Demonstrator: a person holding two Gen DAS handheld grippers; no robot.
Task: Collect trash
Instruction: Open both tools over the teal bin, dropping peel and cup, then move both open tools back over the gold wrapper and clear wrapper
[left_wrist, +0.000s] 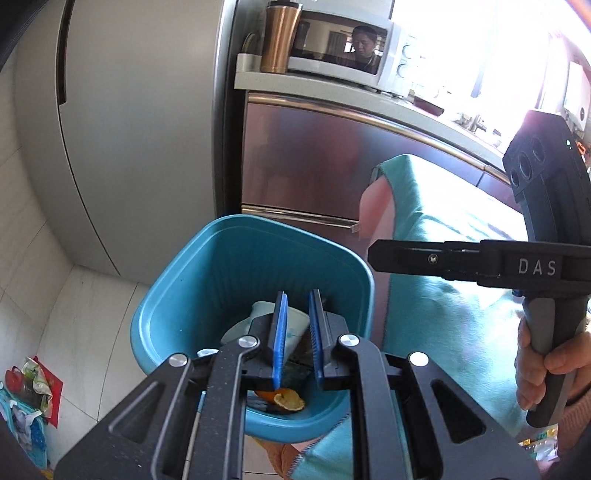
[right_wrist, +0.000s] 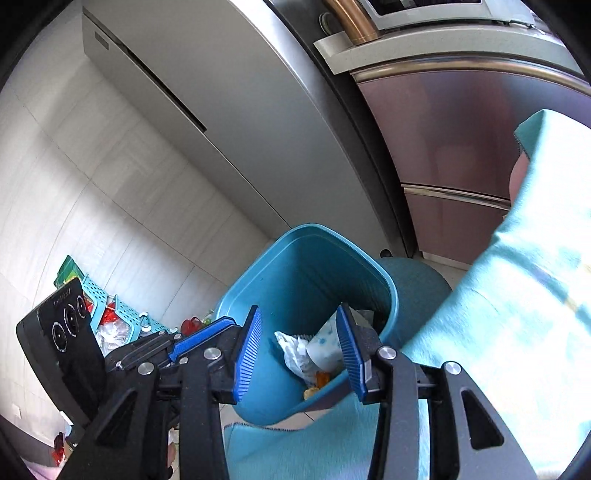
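Left gripper (left_wrist: 297, 325): nearest the left wrist camera, over the bin's mouth, fingers nearly clenched, nothing between them.
Right gripper (right_wrist: 301, 347): fingers released, parted, empty, just above the bin's near rim.
Bin (left_wrist: 177, 295): blue plastic, on the floor beside the cloth-covered surface's edge.
Trash: crumpled tissue (right_wrist: 291, 350), paper cup (right_wrist: 325, 345), orange peel (left_wrist: 286, 400) lie inside.
Handling: all light and soft; the cup probably crushes, so pinch its rim gently.
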